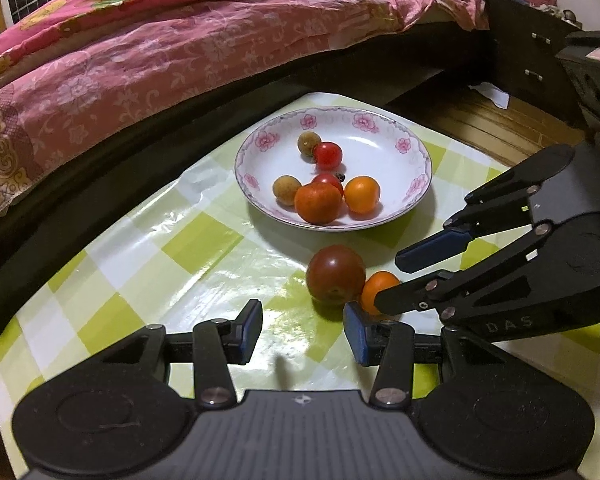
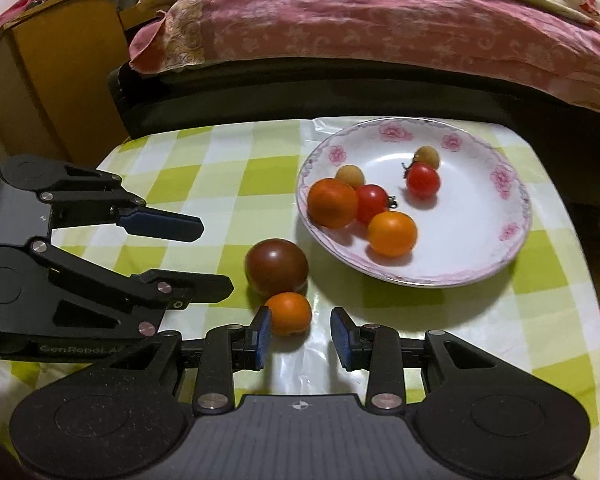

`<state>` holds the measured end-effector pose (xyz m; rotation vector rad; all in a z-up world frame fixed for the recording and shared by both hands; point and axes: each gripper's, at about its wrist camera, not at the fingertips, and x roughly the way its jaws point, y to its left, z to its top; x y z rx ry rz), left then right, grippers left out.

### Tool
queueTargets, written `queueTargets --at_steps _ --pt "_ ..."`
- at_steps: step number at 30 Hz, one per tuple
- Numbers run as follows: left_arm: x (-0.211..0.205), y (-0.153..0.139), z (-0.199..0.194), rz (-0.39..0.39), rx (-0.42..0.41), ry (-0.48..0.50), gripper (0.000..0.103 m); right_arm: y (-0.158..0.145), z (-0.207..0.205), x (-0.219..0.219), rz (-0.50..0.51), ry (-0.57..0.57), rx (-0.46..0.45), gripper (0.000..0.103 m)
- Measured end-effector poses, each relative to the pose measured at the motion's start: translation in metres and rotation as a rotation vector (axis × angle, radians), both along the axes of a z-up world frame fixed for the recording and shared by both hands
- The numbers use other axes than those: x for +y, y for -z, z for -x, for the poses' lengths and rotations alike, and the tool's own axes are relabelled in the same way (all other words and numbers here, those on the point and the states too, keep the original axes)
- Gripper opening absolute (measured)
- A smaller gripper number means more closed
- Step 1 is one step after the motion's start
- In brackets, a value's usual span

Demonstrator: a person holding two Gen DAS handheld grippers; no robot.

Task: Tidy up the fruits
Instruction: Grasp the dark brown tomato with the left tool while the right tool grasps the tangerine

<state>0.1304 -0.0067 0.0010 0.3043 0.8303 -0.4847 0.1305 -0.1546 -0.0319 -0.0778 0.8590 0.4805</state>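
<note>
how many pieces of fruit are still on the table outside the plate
2: a dark red tomato just in front of the plate, and a small orange fruit touching it, by the right gripper.

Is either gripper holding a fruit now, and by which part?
Nothing is held. Left gripper and right gripper are open; small orange fruit lies free on the table.

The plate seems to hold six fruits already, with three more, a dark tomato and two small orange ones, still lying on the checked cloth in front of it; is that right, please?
Not quite: only two fruits lie on the checked cloth, the dark tomato and one small orange fruit beside it. The plate does hold six. The right wrist view shows this plainly.
</note>
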Motion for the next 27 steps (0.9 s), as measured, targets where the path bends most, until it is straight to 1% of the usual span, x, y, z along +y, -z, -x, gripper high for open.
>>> queueTargets --at_steps 5,8,10,11,13,17,22,27 --pt "0.009 -0.001 -0.003 0.004 0.007 -0.020 0.053 0.005 -0.003 0.010 0.002 -0.030 0.005 0.031" --pt "0.010 0.000 -0.004 0.014 0.018 -0.022 0.053 0.010 -0.008 0.014 -0.007 -0.039 0.024 0.031" --pt "0.008 0.001 -0.004 0.015 0.017 -0.016 0.053 0.012 -0.009 0.014 -0.011 -0.037 0.040 0.030" --pt "0.006 0.001 -0.006 0.016 0.018 -0.013 0.053 0.012 -0.008 0.014 -0.010 -0.035 0.038 0.027" --pt "0.002 0.000 -0.008 0.024 0.021 -0.005 0.053 0.010 -0.007 0.013 -0.007 -0.036 0.041 0.025" --pt "-0.008 0.000 -0.011 0.039 0.025 0.019 0.053 0.006 -0.003 0.004 0.009 -0.014 0.059 0.024" --pt "-0.023 0.009 -0.015 0.024 0.042 0.037 0.053 -0.001 0.001 -0.014 0.033 0.036 0.059 0.024" --pt "-0.036 0.015 -0.020 0.012 0.043 0.048 0.053 -0.001 0.002 -0.024 0.049 0.067 0.056 0.025"
